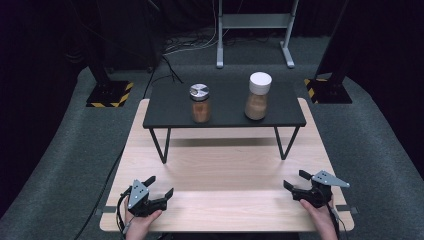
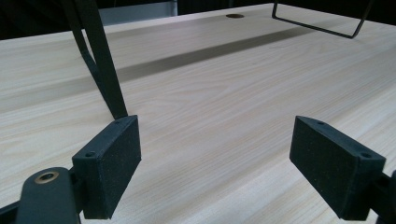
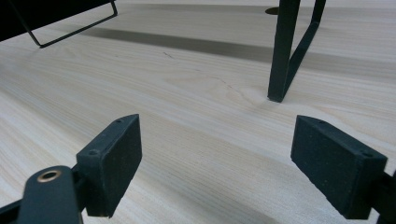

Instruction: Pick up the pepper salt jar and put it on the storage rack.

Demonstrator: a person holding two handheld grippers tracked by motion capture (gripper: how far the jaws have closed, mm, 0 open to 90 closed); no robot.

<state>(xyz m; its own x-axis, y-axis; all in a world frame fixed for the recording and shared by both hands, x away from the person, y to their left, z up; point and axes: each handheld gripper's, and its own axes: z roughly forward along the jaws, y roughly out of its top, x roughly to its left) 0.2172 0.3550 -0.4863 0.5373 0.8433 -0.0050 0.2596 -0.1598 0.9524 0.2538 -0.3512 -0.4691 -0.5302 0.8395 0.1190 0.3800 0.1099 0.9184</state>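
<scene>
At the near left edge of the worktop (image 1: 225,165) the left gripper (image 1: 161,187) rests low, its jaws spread wide with nothing between them; in the left gripper view its pads (image 2: 112,163) frame bare wood and one leg of the shelf (image 2: 100,56). That small black shelf (image 1: 170,107) stands on the far half of the worktop. On its left part sits a spice jar with a metal lid (image 1: 199,103), upright; to the right, well apart from it, stands a taller jar with a white cap (image 1: 258,96), also upright. At the near right edge the right gripper (image 1: 295,180) is likewise released and empty, its pads (image 3: 114,161) over bare wood.

The step in hand looks like a first reach for the jars. Done well, each gripper should rise clear of the shelf edge before going forward, come in level at mid-body of its jar, and close gently so neither one tips
</scene>
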